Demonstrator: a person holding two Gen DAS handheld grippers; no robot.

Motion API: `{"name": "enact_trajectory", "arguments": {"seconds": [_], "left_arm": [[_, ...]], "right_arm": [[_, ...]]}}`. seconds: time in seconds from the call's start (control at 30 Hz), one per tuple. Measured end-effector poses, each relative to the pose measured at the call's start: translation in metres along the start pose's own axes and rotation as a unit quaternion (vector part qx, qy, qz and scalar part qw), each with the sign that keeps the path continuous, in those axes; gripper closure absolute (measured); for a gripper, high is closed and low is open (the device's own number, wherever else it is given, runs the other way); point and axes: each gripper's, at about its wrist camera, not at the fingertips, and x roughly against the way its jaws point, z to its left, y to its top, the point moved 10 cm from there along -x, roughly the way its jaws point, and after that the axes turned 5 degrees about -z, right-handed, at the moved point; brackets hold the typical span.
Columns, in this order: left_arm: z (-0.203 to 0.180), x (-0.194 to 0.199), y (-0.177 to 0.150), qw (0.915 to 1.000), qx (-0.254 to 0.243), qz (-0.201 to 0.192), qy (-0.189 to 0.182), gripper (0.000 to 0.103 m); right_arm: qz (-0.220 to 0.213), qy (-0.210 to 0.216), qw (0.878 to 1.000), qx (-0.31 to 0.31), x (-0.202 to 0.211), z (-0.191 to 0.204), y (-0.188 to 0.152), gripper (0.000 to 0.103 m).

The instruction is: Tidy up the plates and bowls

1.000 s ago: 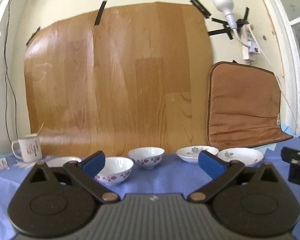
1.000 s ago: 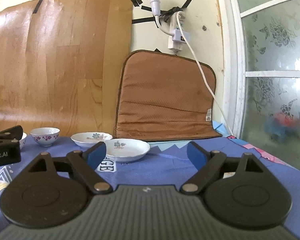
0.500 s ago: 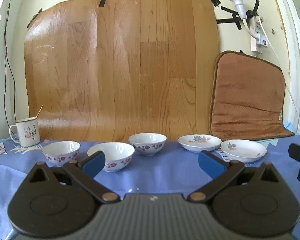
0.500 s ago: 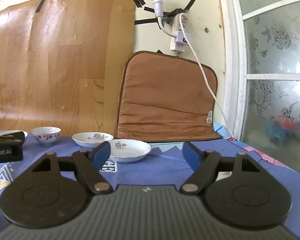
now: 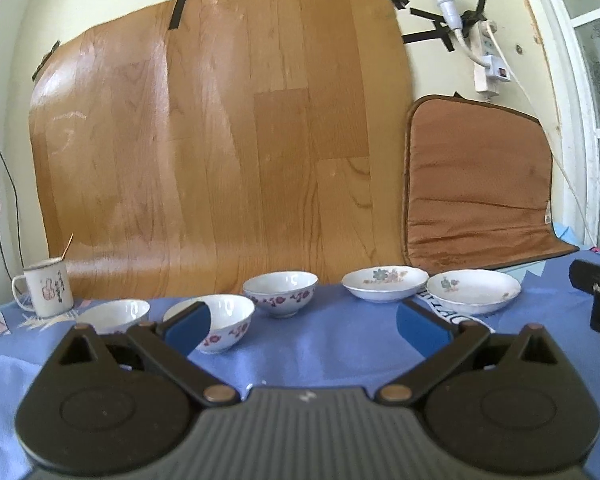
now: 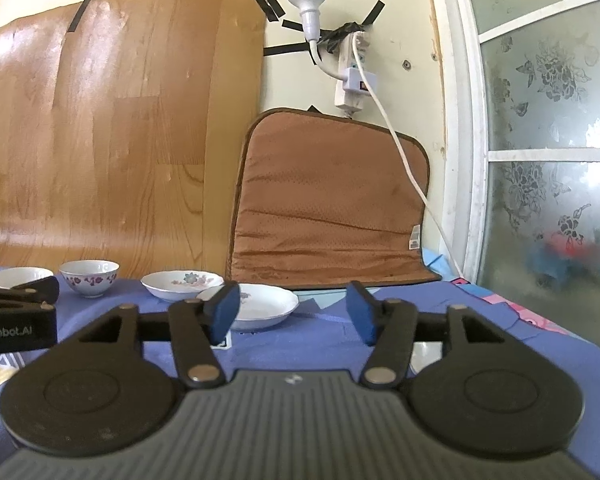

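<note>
Three white floral bowls stand in a row on the blue cloth: left bowl, middle bowl, far bowl. Two shallow floral plates lie to their right: one, the other. My left gripper is open and empty, hovering in front of the bowls. My right gripper is open and empty, just short of the near plate; the second plate and far bowl lie further left.
An enamel mug stands at the far left. A wood-pattern sheet and a brown cushion lean on the back wall. A power strip with cable hangs there. A glass door is at the right.
The left gripper has shifted slightly back and tilted; its view of the bowls has changed little. The right gripper's jaws have narrowed somewhat while staying open, and it has neared the closest plate.
</note>
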Motion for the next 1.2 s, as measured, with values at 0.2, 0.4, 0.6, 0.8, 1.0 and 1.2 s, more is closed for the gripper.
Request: {"name": "enact_trajectory", "arguments": {"seconds": [0.2, 0.4, 0.6, 0.8, 1.0, 1.2], "left_arm": [[0.007, -0.005, -0.004, 0.9996, 0.022, 0.017, 0.004, 0.000], [0.014, -0.008, -0.007, 0.9989, 0.035, 0.029, 0.015, 0.000], [0.009, -0.006, -0.007, 0.9993, 0.021, 0.028, 0.014, 0.000], [0.008, -0.006, -0.007, 0.9993, 0.018, 0.031, 0.011, 0.000], [0.003, -0.004, -0.006, 0.9997, 0.003, 0.026, 0.001, 0.000], [0.003, -0.004, -0.006, 0.9996, 0.003, 0.027, -0.001, 0.009]], "right_arm": [[-0.005, -0.003, 1.000, 0.001, 0.001, 0.000, 0.001, 0.018], [-0.008, -0.009, 1.000, 0.001, 0.003, 0.000, 0.001, 0.000], [0.005, -0.006, 1.000, -0.013, 0.001, 0.000, -0.003, 0.000], [0.003, -0.005, 1.000, -0.016, 0.001, -0.001, -0.003, 0.000], [0.007, -0.003, 1.000, -0.022, 0.000, -0.001, -0.004, 0.000], [0.011, 0.003, 1.000, -0.023, -0.001, 0.001, -0.004, 0.000]]}}
